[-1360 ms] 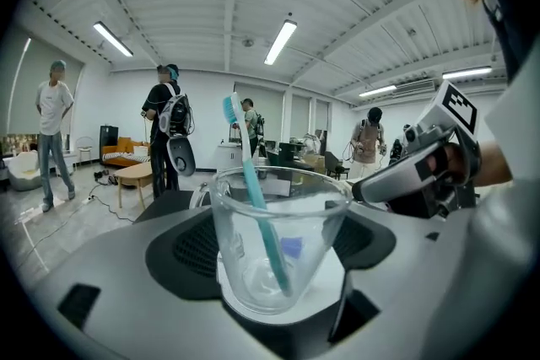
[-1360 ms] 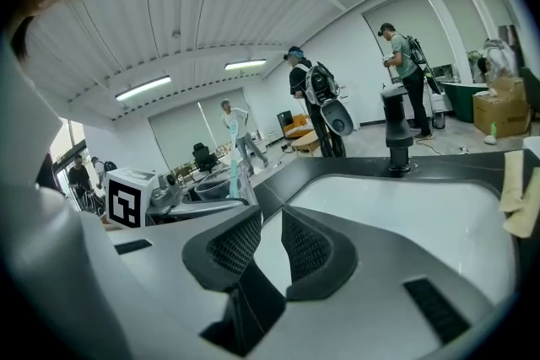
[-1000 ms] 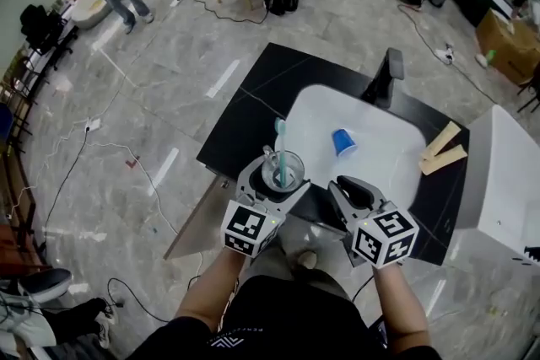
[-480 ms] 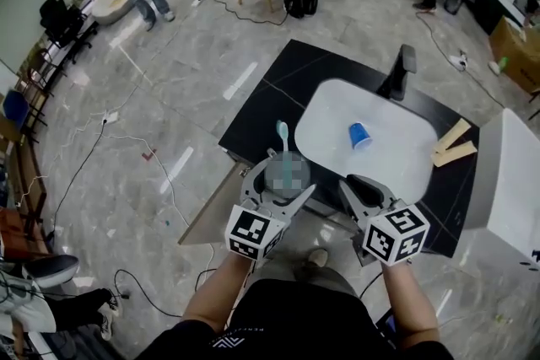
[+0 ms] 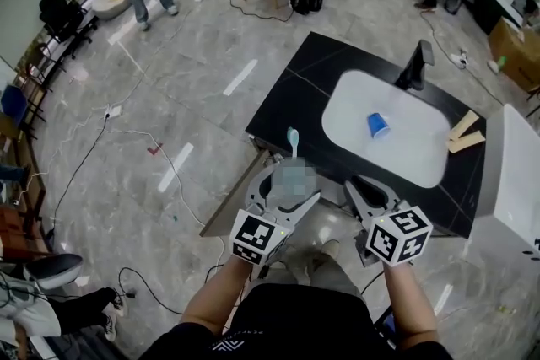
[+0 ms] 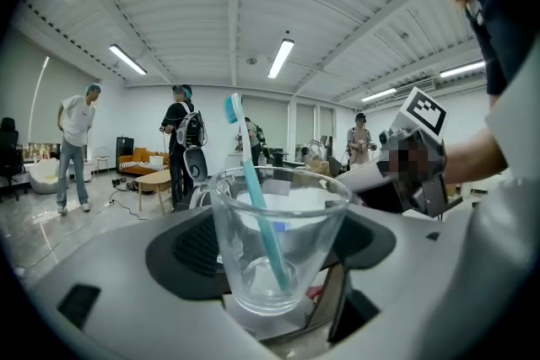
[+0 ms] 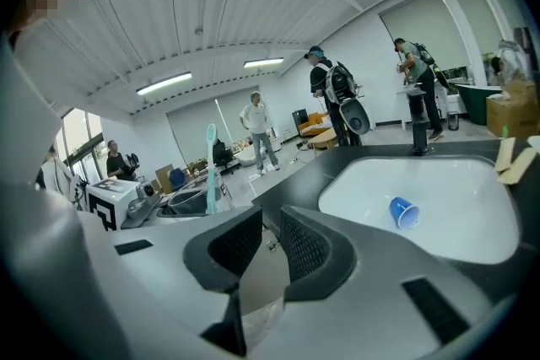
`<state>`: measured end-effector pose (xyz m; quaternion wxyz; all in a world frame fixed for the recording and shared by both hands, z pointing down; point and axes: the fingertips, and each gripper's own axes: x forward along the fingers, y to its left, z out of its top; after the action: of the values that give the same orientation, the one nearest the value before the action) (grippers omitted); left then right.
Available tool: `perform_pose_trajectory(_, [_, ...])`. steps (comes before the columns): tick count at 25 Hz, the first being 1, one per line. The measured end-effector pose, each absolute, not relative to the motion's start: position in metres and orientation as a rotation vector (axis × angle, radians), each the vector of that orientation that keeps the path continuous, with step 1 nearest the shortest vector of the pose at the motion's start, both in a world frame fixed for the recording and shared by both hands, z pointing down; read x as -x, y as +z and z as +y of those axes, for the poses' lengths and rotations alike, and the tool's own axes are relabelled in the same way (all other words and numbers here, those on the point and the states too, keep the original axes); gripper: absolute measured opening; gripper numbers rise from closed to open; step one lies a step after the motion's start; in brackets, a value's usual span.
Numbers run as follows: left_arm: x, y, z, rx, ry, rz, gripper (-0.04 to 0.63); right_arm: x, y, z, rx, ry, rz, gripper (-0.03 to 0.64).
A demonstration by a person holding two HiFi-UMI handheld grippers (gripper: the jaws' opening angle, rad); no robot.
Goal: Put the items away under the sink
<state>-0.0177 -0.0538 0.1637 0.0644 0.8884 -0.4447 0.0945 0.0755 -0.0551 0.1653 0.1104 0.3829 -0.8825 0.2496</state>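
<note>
The left gripper (image 6: 277,247) pinches a clear glass (image 6: 278,282) by its wall, a toothbrush (image 6: 253,198) leaning loose inside. It hangs in the air off the near left edge of the counter (image 5: 291,93), left of the sink (image 5: 354,101). The right gripper (image 7: 268,242) has its jaws slightly apart on nothing. The glass looks light, stiff, slick and breakable, so it is best held mid-wall and upright, or the brush may tip out.

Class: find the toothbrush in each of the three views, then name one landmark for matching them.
Head view: toothbrush just left of centre, at the counter's near corner.
Left gripper view: centre, leaning in the glass.
Right gripper view: left of centre, upright.
Landmark: blue cup in the sink, clear in head and right gripper views.
</note>
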Motion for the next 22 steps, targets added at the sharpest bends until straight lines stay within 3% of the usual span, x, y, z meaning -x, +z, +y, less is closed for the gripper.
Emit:
perform_pose_trajectory(10, [0.052, 0.180, 0.012, -2.735, 0.320, -1.203, 0.383, -0.033, 0.177, 0.011, -1.201, 0.749, -2.553, 0.075])
perform_pose_trajectory(22, [0.038, 0.215, 0.058, -2.785, 0.332, -1.026, 0.383, -0.035, 0.203, 0.071, -1.327, 0.810, -2.455, 0.074])
